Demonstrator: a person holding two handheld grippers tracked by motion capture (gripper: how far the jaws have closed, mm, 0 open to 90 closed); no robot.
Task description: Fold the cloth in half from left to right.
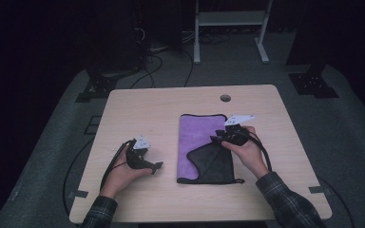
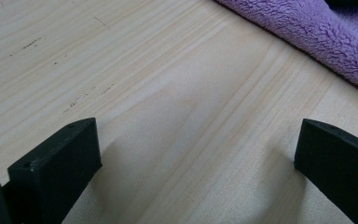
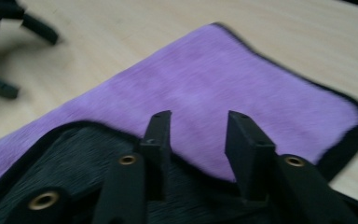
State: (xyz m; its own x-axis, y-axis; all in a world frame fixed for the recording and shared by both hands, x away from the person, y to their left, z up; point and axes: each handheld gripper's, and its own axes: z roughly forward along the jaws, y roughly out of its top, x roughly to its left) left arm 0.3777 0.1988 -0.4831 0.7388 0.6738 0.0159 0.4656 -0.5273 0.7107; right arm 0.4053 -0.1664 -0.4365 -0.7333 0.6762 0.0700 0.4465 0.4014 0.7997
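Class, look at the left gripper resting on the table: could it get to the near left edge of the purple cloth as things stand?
Probably yes. The left gripper rests on the table with its jaws open toward the purple cloth, and bare wood lies between them. The right gripper is over the cloth's other side, so it should not block.

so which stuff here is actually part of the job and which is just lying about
In the job:
- purple and black cloth, partly folded
- right gripper, open above the cloth, nothing between its jaws
- left gripper, open, resting on the table

Lying about:
- white frame on the floor
- cables behind the table
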